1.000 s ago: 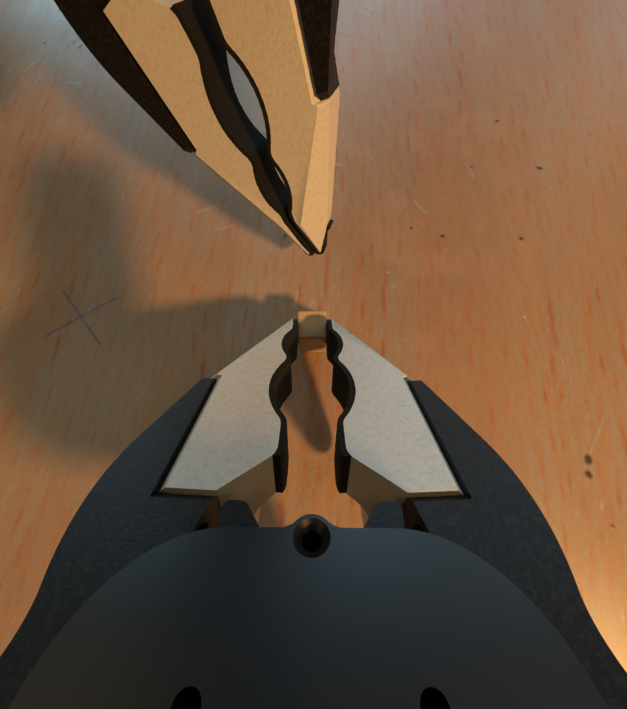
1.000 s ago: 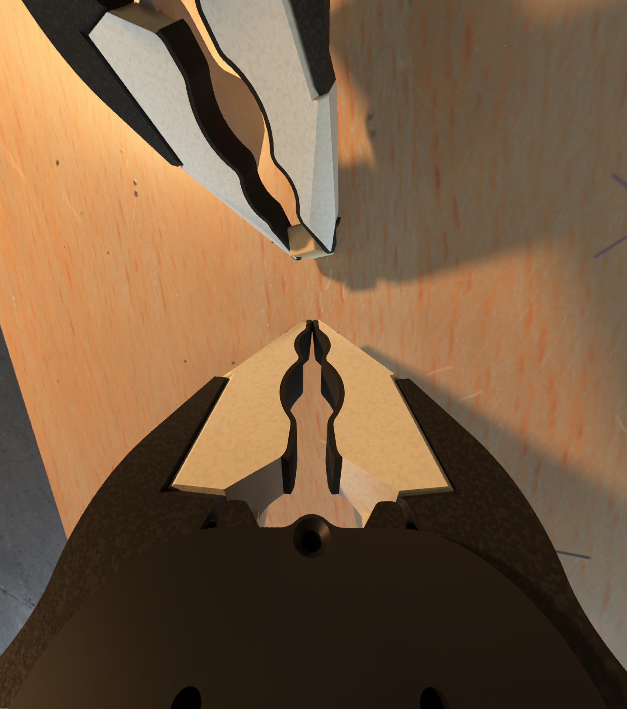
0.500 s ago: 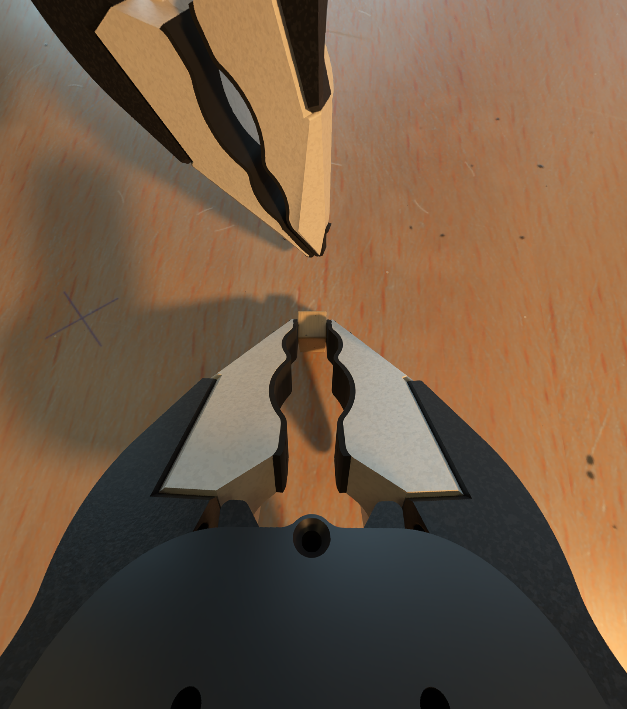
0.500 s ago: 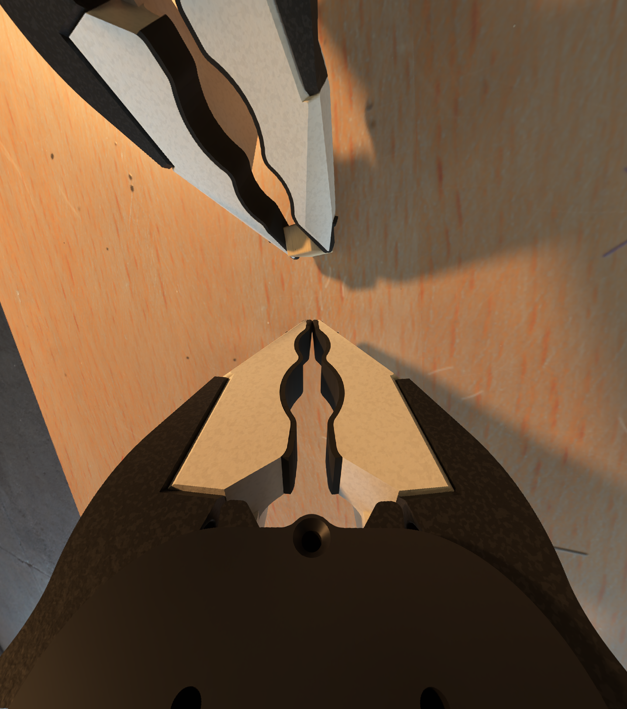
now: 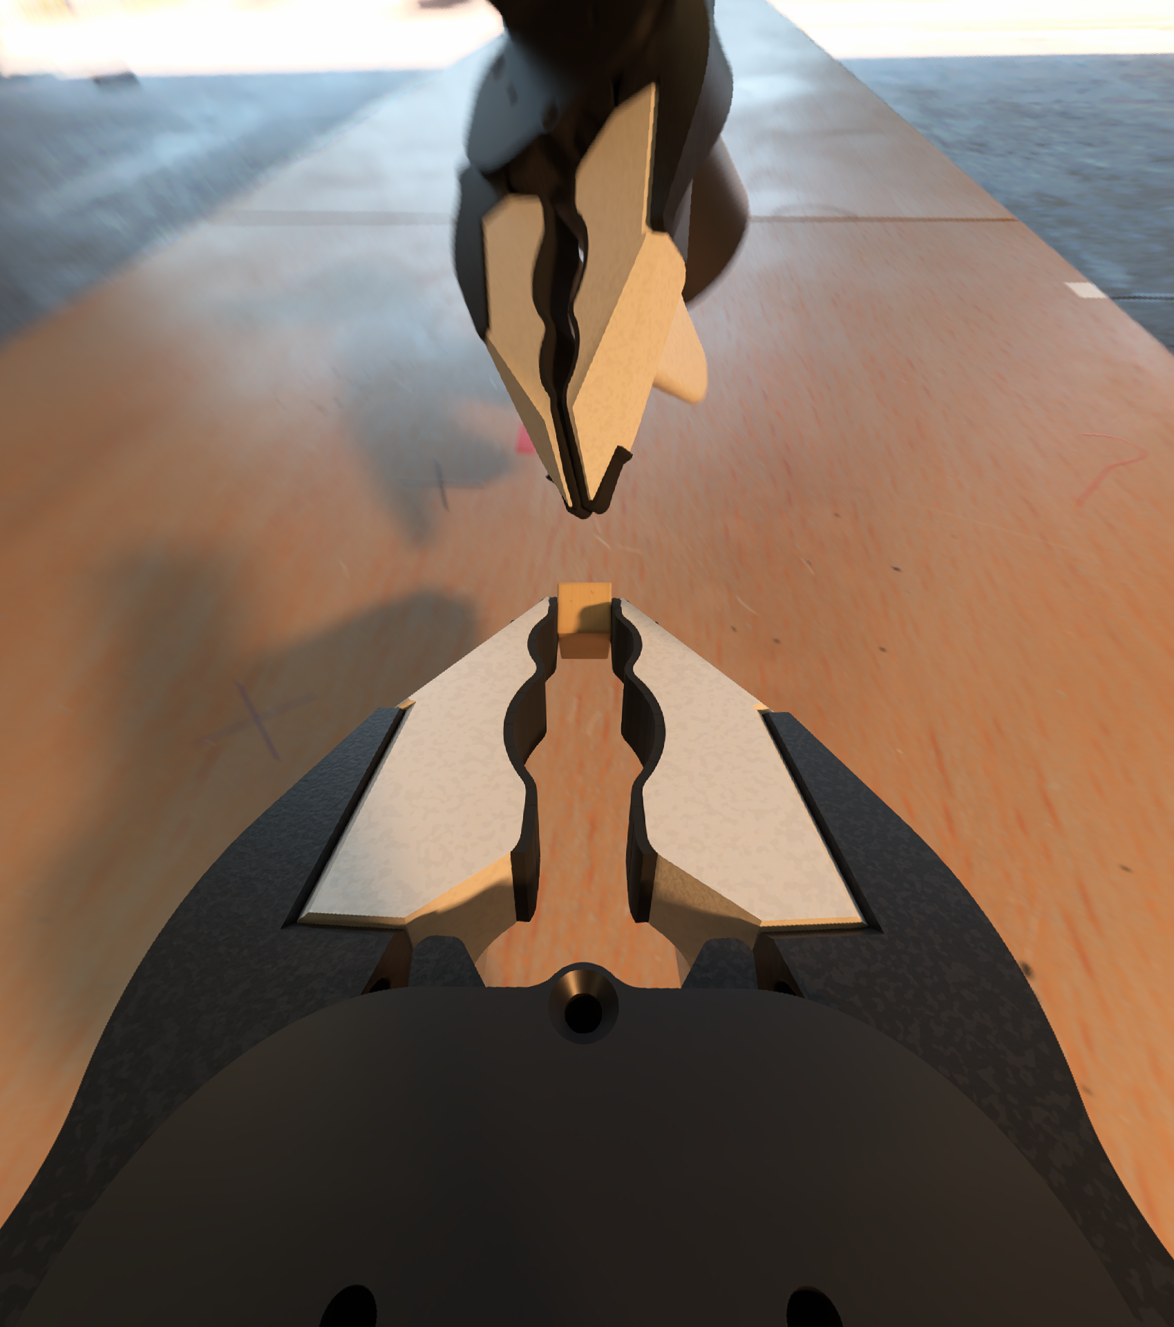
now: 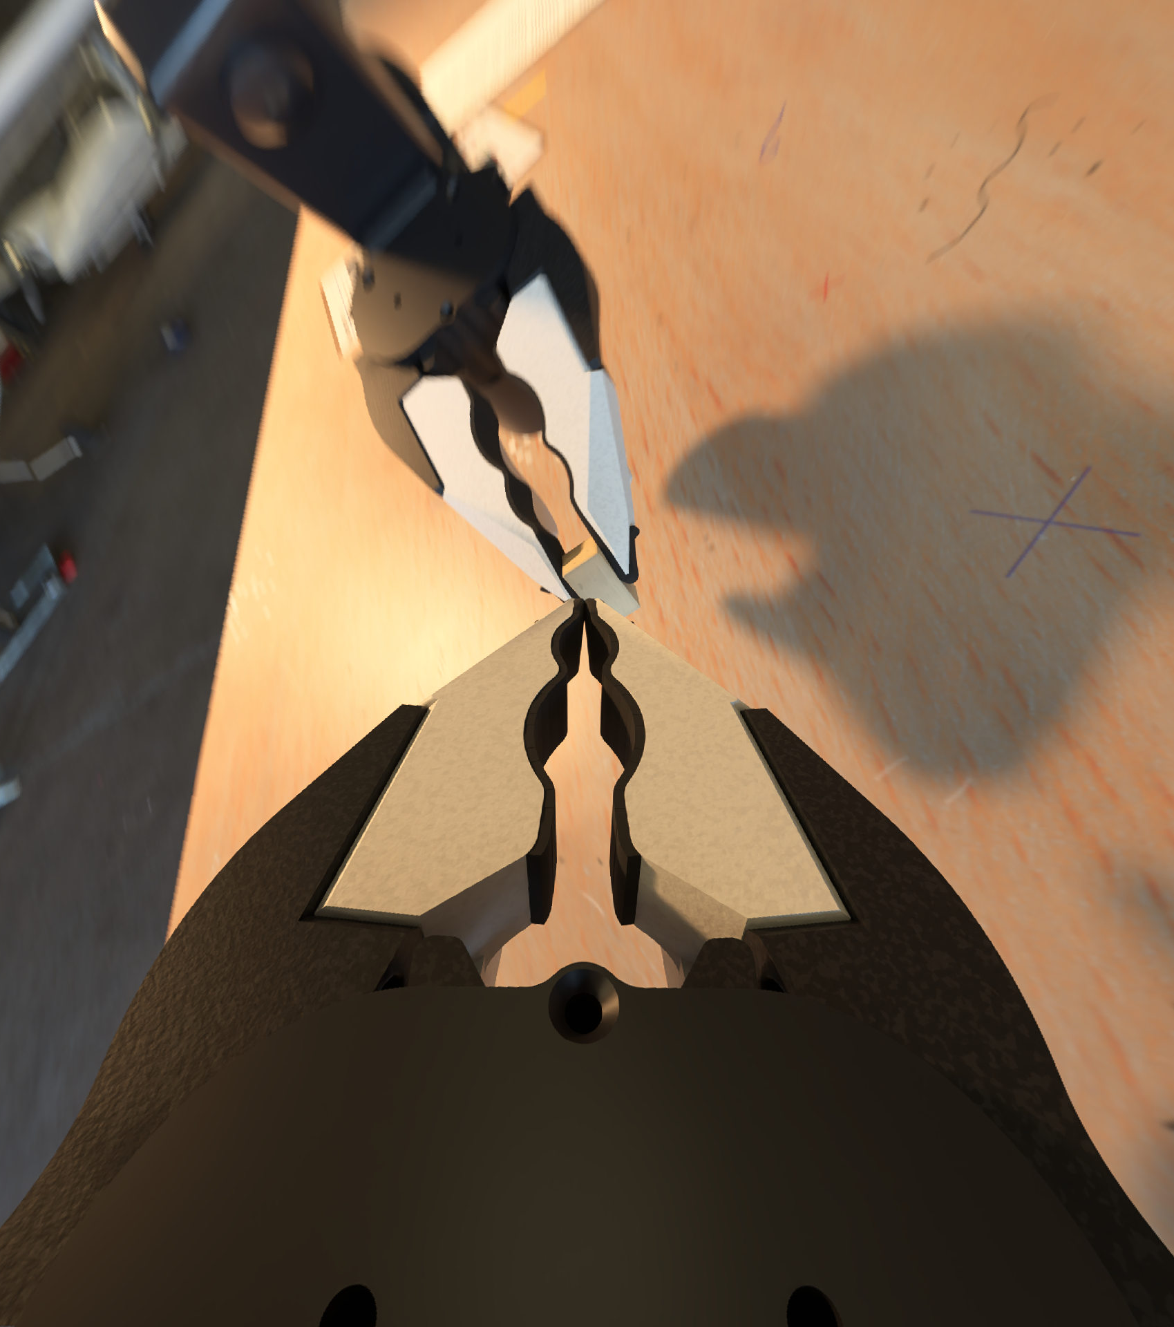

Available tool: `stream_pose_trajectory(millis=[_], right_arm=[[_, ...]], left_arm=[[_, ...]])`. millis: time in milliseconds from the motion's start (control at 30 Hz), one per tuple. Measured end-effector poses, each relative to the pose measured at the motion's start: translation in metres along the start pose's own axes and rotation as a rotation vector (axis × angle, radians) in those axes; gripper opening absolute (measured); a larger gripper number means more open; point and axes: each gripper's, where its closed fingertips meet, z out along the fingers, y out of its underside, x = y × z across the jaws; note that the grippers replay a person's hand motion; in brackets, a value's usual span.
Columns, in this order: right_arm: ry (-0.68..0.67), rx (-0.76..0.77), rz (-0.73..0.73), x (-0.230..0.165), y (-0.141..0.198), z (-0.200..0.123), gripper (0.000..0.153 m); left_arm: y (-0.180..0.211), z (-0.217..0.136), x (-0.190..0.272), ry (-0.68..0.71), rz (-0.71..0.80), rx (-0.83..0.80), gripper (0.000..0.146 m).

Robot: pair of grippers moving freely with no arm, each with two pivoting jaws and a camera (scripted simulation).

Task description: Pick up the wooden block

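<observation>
The small wooden block (image 5: 584,620) is pinched between the tips of my left gripper (image 5: 584,616), which holds it above the orange wooden table (image 5: 928,646). The block also shows in the right wrist view (image 6: 602,574), between the left gripper's tips (image 6: 594,564). My right gripper (image 6: 584,607) is shut and empty, its tips right in front of the block. In the left wrist view the right gripper (image 5: 580,506) hangs tip-down just beyond the block, apart from it.
The table is long and narrow, with grey floor (image 5: 67,165) along both sides. Its left edge (image 6: 239,574) shows in the right wrist view, with clutter (image 6: 31,589) on the floor beyond. A pen cross (image 6: 1050,520) marks the table top.
Both views have tilted up and drawn away from the table: the left gripper has lifted with the block in it, and the right gripper has risen and turned. Floor and table ends now show.
</observation>
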Motion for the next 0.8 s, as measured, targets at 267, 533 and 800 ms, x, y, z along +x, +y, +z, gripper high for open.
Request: stream_pose_trajectory(millis=[267,533,800], right_arm=[[-0.061,0.374,0.152,-0.013,-0.016,-0.011,0.000],[-0.065,0.455,0.140,-0.019,-0.019,-0.010,0.000],[-0.002,0.488,0.049,-0.017,-0.019,-0.007,0.000]], left_arm=[[-0.033,-0.012,0.001,-0.132,0.153,0.156,0.014],[-0.043,-0.018,0.005,-0.010,-0.051,0.239,0.014],[-0.041,-0.019,0.004,0.184,-0.354,0.277,0.014]])
